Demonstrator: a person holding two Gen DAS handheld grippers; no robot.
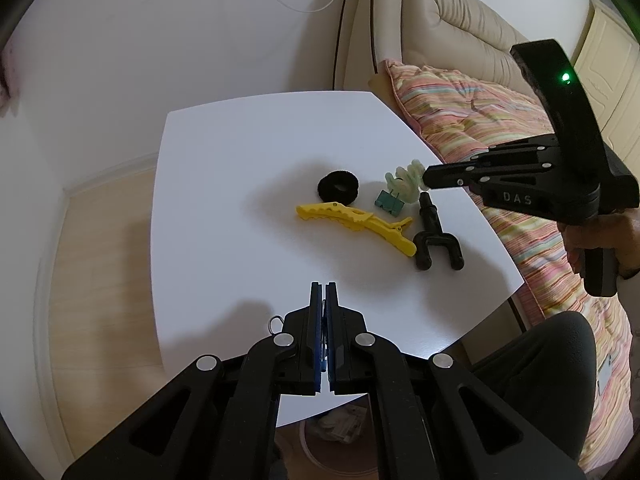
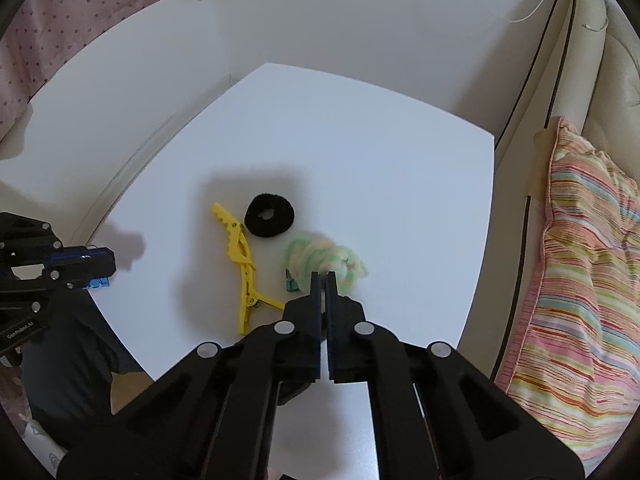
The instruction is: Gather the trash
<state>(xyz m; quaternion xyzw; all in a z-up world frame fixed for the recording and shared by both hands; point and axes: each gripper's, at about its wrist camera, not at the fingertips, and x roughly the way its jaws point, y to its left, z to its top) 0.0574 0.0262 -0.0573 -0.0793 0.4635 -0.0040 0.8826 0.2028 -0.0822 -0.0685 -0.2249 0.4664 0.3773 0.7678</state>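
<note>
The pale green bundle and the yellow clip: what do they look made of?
Pale green bundle: soft, fuzzy fabric or yarn, judging by its matte, twisted folds. Yellow clip: moulded plastic, probably; smooth, slightly glossy, with toothed jaws.

Left gripper [image 1: 324, 286]: my jaws are pressed together with nothing between them; I point it steeply down, its linkage arms spread wide toward me.
Right gripper [image 2: 324, 276]: my jaws are closed, the tips pinching the pale green and cream fluffy tuft [image 2: 320, 258]; it too angles steeply down.
Right hand [image 1: 592, 236]: wrapped around the black handle below the gripper body, seen from my left side.
</note>
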